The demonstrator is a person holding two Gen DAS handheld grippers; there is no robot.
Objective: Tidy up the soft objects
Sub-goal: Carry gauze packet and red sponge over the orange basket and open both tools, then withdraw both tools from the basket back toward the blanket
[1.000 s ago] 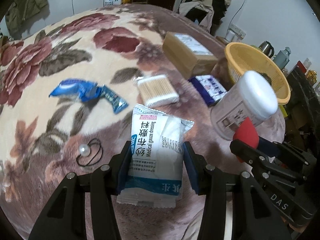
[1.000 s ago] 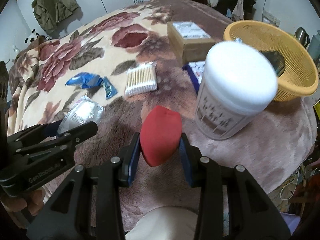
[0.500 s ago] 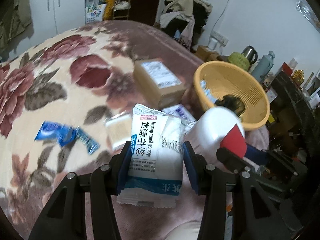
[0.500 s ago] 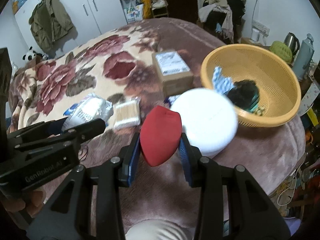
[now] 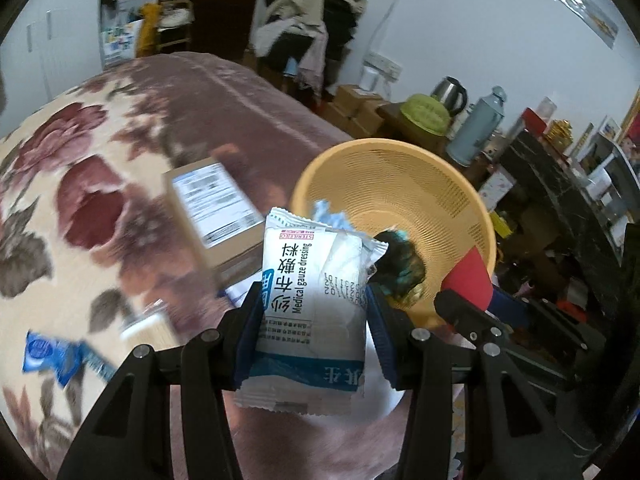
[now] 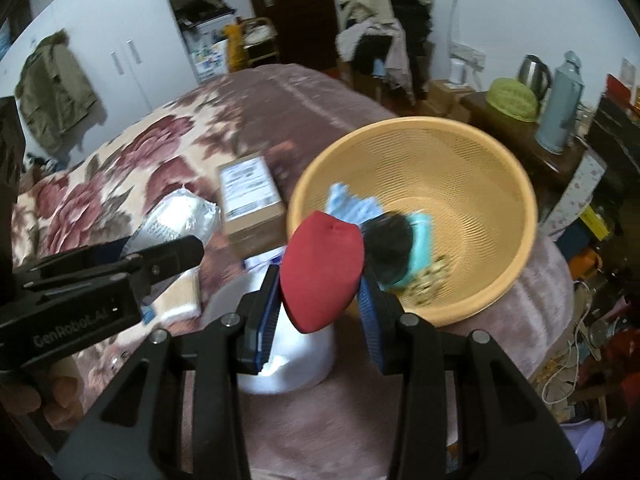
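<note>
- We hold two grippers. Our left gripper (image 5: 314,312) is clamped on one white gauze packet (image 5: 310,300), pinched by its sides and standing upright between the fingers.
- Our right gripper (image 6: 320,296) is clamped on one red sponge (image 6: 322,270), its rounded tip pointing up.
- One yellow basket (image 6: 500,168) sits on the bed at about 1 o'clock from the sponge; the sponge is near its closest rim.
- Inside the basket we count three blurred things: one pale blue packet (image 6: 352,204), one dark and teal bundle (image 6: 400,246), and a patch of small yellowish bits we cannot identify.
- One cardboard box (image 6: 252,200) lies at 11 o'clock from the sponge, just beside the basket.
- One white tub (image 6: 288,364) stands directly below the sponge.
- One blue wrapper (image 5: 52,356) lies at 9 o'clock from the gauze packet, on the flowered blanket (image 5: 60,208).
</note>
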